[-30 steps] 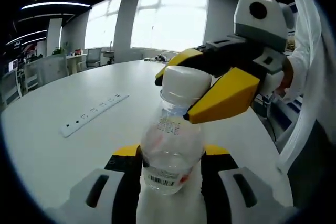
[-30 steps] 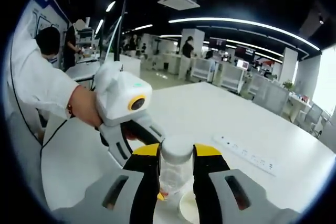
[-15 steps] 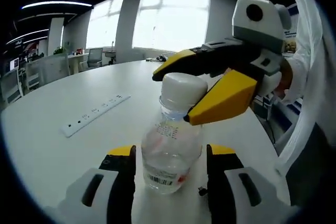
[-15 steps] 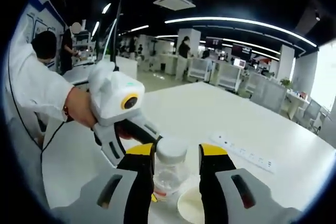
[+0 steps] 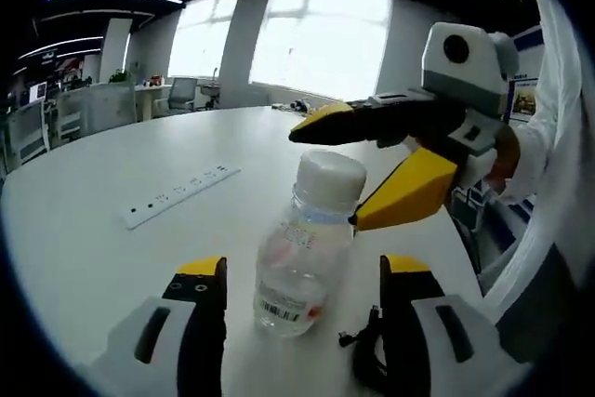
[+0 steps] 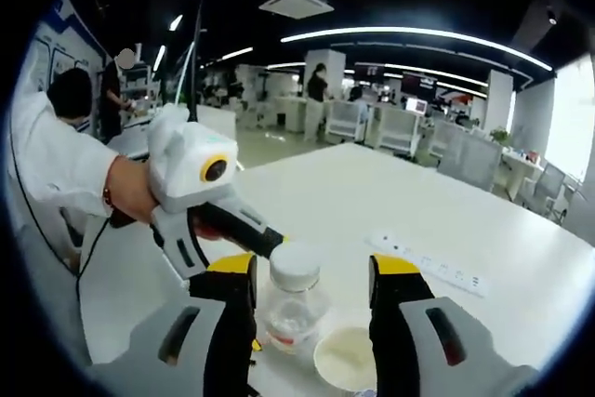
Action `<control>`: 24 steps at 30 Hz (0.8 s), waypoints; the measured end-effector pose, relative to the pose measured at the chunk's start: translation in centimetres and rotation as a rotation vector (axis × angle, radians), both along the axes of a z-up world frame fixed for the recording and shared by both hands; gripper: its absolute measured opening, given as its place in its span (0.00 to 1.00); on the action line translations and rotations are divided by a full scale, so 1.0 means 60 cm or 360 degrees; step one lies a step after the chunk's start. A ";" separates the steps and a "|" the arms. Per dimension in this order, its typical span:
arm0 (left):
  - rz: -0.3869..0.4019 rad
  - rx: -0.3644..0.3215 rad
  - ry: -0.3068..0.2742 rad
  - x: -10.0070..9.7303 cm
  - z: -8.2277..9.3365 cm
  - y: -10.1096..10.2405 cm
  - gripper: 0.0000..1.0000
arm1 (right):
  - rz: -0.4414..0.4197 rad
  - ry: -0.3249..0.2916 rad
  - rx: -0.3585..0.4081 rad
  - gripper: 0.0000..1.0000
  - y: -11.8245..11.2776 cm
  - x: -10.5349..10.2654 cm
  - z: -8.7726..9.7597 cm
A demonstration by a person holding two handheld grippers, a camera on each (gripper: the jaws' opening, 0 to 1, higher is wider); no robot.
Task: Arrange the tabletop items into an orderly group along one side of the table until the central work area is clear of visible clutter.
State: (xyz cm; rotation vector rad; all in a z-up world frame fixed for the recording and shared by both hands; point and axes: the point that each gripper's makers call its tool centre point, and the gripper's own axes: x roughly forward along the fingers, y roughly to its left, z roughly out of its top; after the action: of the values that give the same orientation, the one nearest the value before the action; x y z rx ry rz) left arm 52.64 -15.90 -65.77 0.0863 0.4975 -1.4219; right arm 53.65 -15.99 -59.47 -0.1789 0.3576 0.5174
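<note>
Left gripper (image 5: 302, 276) open wide, empty, astride upright bottle (image 5: 299, 253) on surface (image 5: 84, 258). Right gripper (image 6: 311, 271) likewise open, empty; power strip (image 5: 178, 196) well beyond bottle.

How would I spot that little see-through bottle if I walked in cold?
Start at the big white round table and find the long white power strip lying flat on it. Nearer the person's two yellow-tipped grippers stands the bottle: clear plastic, upright, with a white cap and a barcode label. Beside it sits a low white dish, which is opaque and squat.
</note>
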 end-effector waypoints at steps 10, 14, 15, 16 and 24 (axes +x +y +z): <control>0.0059 0.0029 0.0016 -0.007 0.012 0.019 0.73 | -0.0067 0.0000 0.0080 0.55 -0.010 -0.010 0.017; 0.0081 0.0028 0.0024 -0.011 0.022 0.023 0.74 | -0.0099 0.0006 0.0117 0.58 -0.016 -0.016 0.023; 0.0089 0.0028 0.0032 -0.013 0.025 0.025 0.74 | -0.0107 0.0005 0.0112 0.58 -0.018 -0.019 0.024; 0.0093 0.0031 0.0029 -0.014 0.028 0.026 0.74 | -0.0111 0.0003 0.0111 0.58 -0.020 -0.021 0.026; 0.0138 0.0045 0.0034 -0.031 0.041 0.039 0.76 | -0.0142 -0.0001 0.0113 0.59 -0.037 -0.037 0.036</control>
State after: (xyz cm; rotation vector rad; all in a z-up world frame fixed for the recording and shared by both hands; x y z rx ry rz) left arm 50.77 -13.54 -63.31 0.0715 0.5328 -1.3325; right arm 51.41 -18.20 -57.32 -0.0943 0.3446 0.4414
